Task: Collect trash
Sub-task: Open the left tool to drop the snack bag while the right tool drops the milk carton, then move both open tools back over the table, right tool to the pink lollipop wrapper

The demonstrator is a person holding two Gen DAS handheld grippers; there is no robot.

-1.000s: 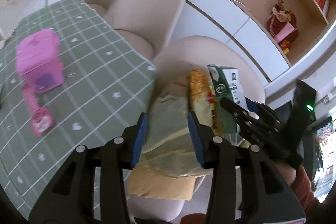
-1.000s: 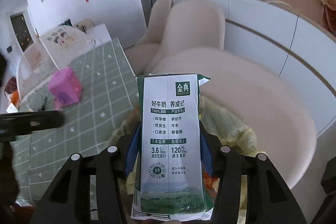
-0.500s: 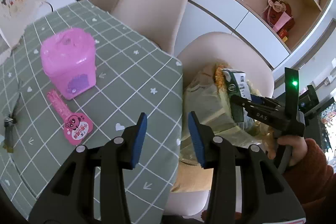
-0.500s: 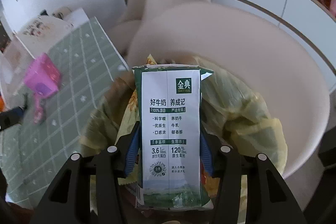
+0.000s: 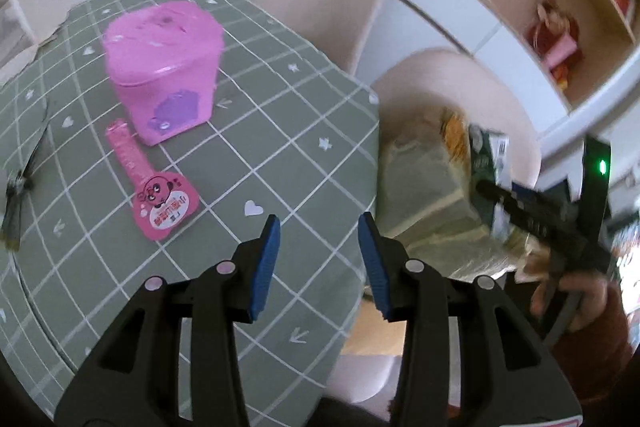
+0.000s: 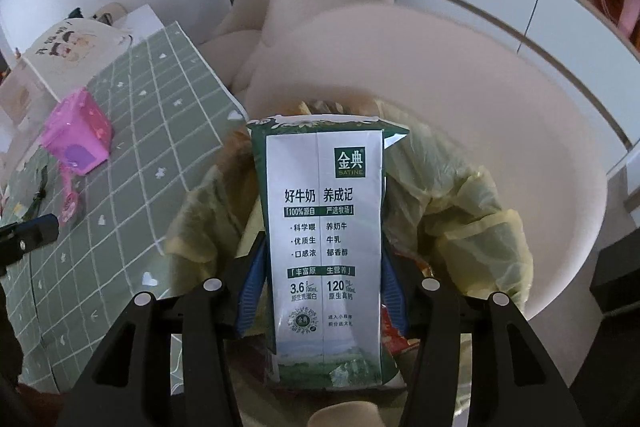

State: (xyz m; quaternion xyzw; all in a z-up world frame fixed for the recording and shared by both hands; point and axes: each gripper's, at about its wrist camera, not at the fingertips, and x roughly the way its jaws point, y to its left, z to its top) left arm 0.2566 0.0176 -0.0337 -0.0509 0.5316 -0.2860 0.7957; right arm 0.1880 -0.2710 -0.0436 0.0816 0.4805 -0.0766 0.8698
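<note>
Right gripper (image 6: pixel 322 291) is clamped on a milk carton (image 6: pixel 322 239), held upright right over the mouth of a trash bag (image 6: pixel 472 199) that sits on a beige chair (image 6: pixel 460 75) beside the table (image 5: pixel 260 163). Carton not let go yet, so that piece is prob. mid-drop, bottom end already down among the bag's folds. Some snack wrappers (orange/red, crinkly) are in the bag already. Left gripper (image 5: pixel 318 259) is empty, fingers wide apart, hovering over the table edge.

Still on the table: a pink wrapper (image 5: pixel 160 195), flat w/ a long handle-like strip & cartoon face, lying just beside a pink box (image 5: pixel 162 75). Wrapper looks like the next trash; can't say if the box counts. Something dark at the far left table edge, too blurred to tell.

Materials: carton is stiff coated card, rectangular, glossy green & white print, top flaps torn open. Bag is thin yellow-green film, floppy, creased, semi see-thru. Box is hard pink plastic, angular w/ purple patch. Cloth is matte green w/ white grid, hearts & stars
</note>
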